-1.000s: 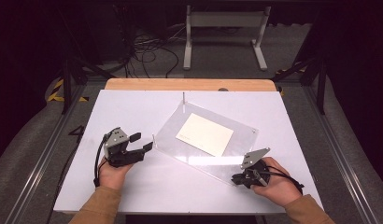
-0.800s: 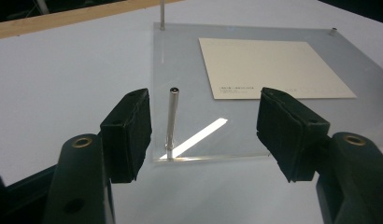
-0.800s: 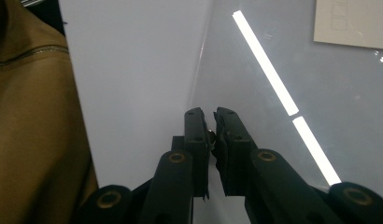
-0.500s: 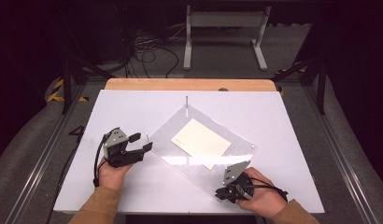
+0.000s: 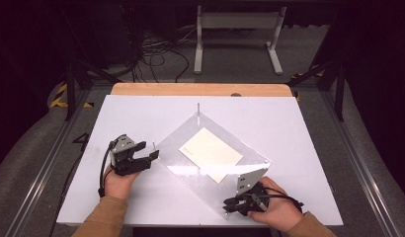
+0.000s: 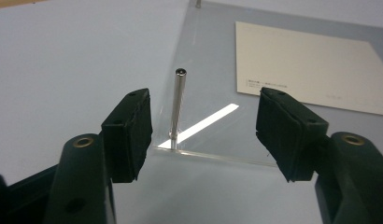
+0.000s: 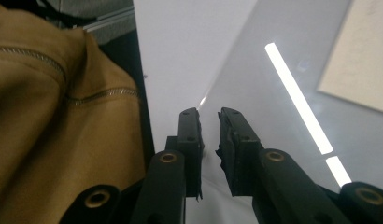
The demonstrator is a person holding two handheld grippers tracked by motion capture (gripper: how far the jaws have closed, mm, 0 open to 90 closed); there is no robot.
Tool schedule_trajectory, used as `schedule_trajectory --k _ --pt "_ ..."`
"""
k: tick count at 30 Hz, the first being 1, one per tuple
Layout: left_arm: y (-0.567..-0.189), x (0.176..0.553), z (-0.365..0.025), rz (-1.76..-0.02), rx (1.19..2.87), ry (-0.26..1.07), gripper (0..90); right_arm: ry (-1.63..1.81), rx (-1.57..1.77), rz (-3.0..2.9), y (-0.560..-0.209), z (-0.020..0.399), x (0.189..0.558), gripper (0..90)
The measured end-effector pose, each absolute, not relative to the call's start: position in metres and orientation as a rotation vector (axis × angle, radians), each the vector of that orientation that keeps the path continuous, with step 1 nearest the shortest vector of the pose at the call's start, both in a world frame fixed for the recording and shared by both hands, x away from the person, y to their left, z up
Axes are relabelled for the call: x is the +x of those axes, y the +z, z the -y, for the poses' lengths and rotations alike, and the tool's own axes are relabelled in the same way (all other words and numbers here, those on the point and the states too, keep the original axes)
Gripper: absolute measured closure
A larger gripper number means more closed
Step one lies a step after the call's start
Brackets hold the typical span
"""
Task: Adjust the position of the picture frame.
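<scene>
A clear plastic sheet (image 5: 200,175) lies on the white table (image 5: 141,113) with a cream paper (image 5: 210,153) under its middle. A thin metal pin (image 5: 153,145) stands at its left corner, another pin (image 5: 198,107) at its far corner. My left gripper (image 5: 148,151) is open, and the left pin (image 6: 178,107) stands between its jaws, touching neither pad (image 6: 129,130). My right gripper (image 5: 229,207) is at the sheet's near corner. Its jaws have just been opening. In the right gripper view (image 7: 209,116) a narrow gap shows between them, over the sheet's edge (image 7: 255,60).
A tan sleeve (image 7: 49,116) lies close to the left of the right gripper's jaws. A wooden strip (image 5: 200,89) borders the table's far edge. Beyond it, on the floor, are a metal stand (image 5: 237,34) and cables (image 5: 161,54). Metal rails run along both sides.
The sheet has swung around its far pin, its near corner going left. My right gripper went left with it, toward the table's near edge. The left gripper has not moved.
</scene>
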State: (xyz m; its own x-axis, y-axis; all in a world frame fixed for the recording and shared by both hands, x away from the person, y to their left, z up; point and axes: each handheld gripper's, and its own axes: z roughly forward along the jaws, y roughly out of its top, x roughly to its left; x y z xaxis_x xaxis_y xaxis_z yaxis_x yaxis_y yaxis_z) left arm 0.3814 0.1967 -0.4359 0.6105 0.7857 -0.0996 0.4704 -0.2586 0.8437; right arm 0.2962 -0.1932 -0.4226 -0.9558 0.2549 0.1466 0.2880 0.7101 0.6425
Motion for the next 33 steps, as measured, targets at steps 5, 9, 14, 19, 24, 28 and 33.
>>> schedule_trajectory --k 5,9,14,19,24,28,33 --pt "-0.444 0.4 -0.19 -1.071 1.933 0.453 49.7 -1.22 -0.57 2.824 -0.409 0.217 0.303 76.6" --pt "-0.447 0.405 -0.185 -1.07 1.976 0.451 83.1 -1.26 -0.623 2.813 -0.407 0.229 0.303 76.5" --pt "-0.442 0.408 -0.18 -1.055 2.036 0.504 84.7 -1.281 -0.651 2.813 -0.404 0.237 0.302 76.5" --pt "-0.437 0.419 -0.176 -1.042 2.051 0.523 84.7 -1.304 -0.69 2.816 -0.4 0.245 0.302 76.6" --pt "-0.433 0.446 -0.168 -1.056 2.052 0.529 84.7 -1.331 -0.765 2.81 -0.396 0.259 0.306 76.9" --pt "-0.432 0.463 -0.162 -1.051 2.057 0.535 84.6 -1.346 -0.824 2.799 -0.397 0.268 0.31 76.9" --pt "-0.429 0.48 -0.155 -1.056 2.064 0.539 84.6 -1.342 -0.838 2.793 -0.4 0.272 0.309 76.6"
